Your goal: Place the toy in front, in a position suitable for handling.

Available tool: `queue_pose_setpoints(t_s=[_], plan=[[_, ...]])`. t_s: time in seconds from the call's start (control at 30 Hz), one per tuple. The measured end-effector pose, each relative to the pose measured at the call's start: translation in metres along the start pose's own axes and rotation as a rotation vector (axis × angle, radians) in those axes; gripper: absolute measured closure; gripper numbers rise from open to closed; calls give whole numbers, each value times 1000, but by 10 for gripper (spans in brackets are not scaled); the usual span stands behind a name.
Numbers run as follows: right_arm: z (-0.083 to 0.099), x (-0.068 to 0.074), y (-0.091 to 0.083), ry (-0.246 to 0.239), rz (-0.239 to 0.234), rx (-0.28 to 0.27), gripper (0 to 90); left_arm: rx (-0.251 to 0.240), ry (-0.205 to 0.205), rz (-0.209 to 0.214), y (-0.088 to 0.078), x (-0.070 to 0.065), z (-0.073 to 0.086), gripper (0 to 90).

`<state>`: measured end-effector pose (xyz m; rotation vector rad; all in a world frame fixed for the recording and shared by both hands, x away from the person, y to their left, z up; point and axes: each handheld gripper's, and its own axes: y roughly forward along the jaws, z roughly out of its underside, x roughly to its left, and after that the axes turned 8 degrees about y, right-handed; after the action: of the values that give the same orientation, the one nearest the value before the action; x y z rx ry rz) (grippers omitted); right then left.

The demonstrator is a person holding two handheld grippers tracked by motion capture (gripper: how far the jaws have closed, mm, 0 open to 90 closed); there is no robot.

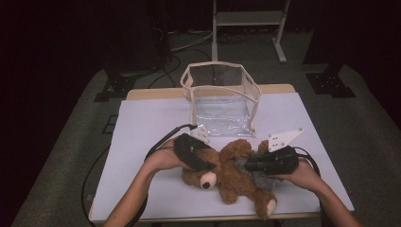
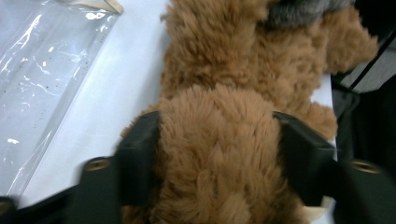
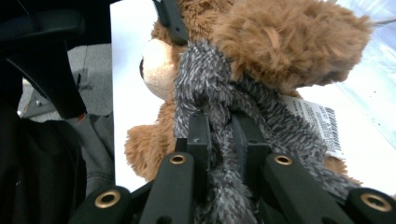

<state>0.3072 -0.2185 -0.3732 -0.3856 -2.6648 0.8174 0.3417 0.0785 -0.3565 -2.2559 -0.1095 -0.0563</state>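
Item: brown teddy bear (image 1: 231, 172), plush, lying on the tabletop (image 1: 142, 142) near its front edge, head toward the person's left, a grey knitted scarf (image 3: 219, 116) round its neck, a printed tag (image 3: 317, 121) showing behind.

Held by: left hand-held gripper (image 2: 217, 158), jaws partly apart and pressed into the fur of the head on both sides; right hand-held gripper (image 3: 219, 135), jaws nearly together, pinching the scarf.

Nearby: clear open-topped bag (image 1: 222, 97) with beige trim, standing just behind the bear.

Handling note: likely step is to lift the bear toward the bag. Keep the head grip firm and raise both grippers together, since the scarf alone may slide or pull loose under the bear's weight.
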Motion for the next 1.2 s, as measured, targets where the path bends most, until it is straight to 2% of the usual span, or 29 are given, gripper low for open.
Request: queue_pose_setpoints(t_s=[0.07, 0.1, 0.13, 0.2, 0.3, 0.4, 0.5, 0.6, 0.67, 0.73, 0.83, 1.07, 1.2], plan=[[-1, 3, -4, -14, 2, 7, 782, -22, 3, -20, 1, -7, 5, 454], [-2, 3, -9, -17, 1, -1, 782, -21, 23, -29, -1, -10, 9, 478], [-4, 1, -18, -11, -2, -22, 781, -29, 25, -37, -1, -13, 11, 495], [-9, -5, -32, 8, 13, -62, 781, -47, 41, -45, -3, -17, 15, 503], [-23, -14, -39, 25, 27, -96, 781, -60, 54, -53, -3, -20, 16, 502], [-41, -12, -26, -7, 21, -57, 781, -66, 62, -55, -3, -22, 17, 498], [-58, -4, -3, -57, 6, 5, 781, -71, 65, -55, -4, -24, 18, 497], [-66, 4, 23, -112, -3, 76, 780, -68, 68, -56, -5, -27, 19, 493], [-64, 8, 34, -132, 4, 118, 780, -69, 67, -55, -5, -28, 20, 492], [-60, 9, 35, -137, 8, 133, 781, -77, 64, -52, -5, -28, 21, 493], [-53, 6, 23, -127, 9, 128, 781, -89, 53, -51, -5, -29, 22, 493], [-23, -8, -13, -38, 44, 102, 780, -105, 39, -46, -5, -28, 24, 492], [-5, -14, -28, 10, 52, 76, 780, -123, 26, -38, -5, -27, 25, 489]])
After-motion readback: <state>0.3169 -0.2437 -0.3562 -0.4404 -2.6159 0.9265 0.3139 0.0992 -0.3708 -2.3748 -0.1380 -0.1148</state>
